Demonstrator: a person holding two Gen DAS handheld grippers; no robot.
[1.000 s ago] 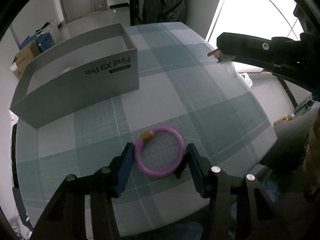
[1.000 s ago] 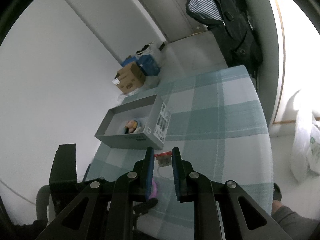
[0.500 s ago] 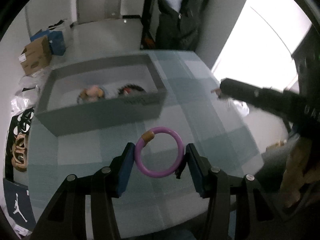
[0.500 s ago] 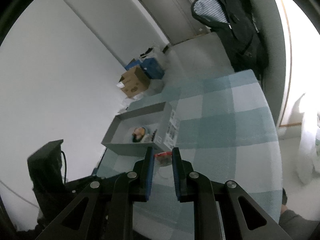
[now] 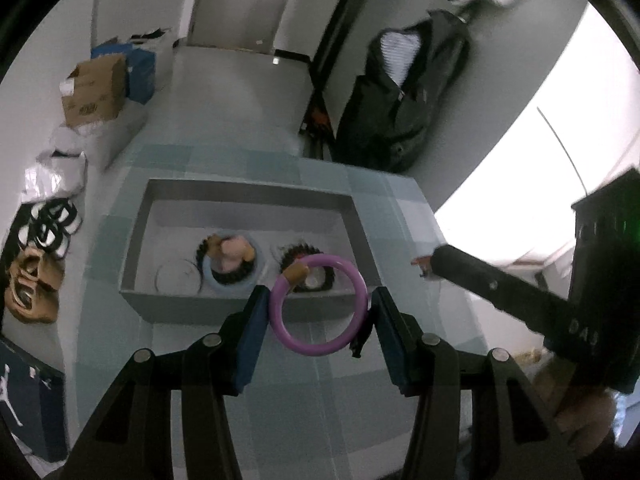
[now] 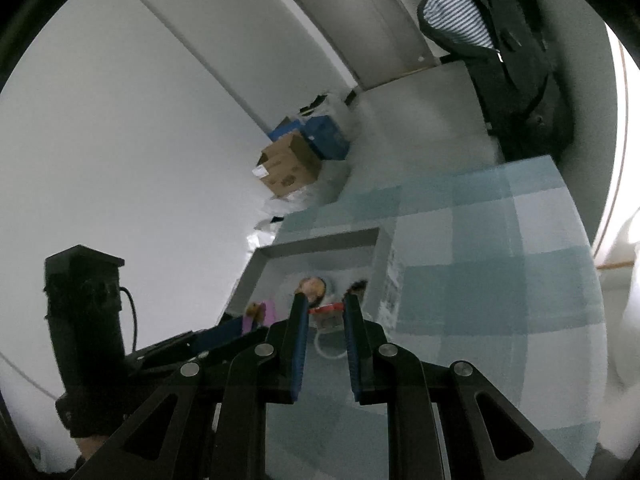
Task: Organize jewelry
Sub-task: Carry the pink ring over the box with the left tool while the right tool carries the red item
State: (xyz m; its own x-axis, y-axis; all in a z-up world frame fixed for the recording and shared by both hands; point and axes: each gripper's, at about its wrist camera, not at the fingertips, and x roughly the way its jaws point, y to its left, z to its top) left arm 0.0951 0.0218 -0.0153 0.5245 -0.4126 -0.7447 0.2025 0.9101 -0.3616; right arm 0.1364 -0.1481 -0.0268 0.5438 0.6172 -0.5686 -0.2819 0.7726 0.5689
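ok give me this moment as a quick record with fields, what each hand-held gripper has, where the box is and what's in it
left hand-held gripper: shut on purple plastic bangle with a tan band, held above the near wall of the box
right hand-held gripper: shut on small clear item with a red top
container: open grey cardboard box on the teal checked tablecloth
box contents: dark beaded bracelets and a thin clear ring, details blurred
bangle in box: not yet
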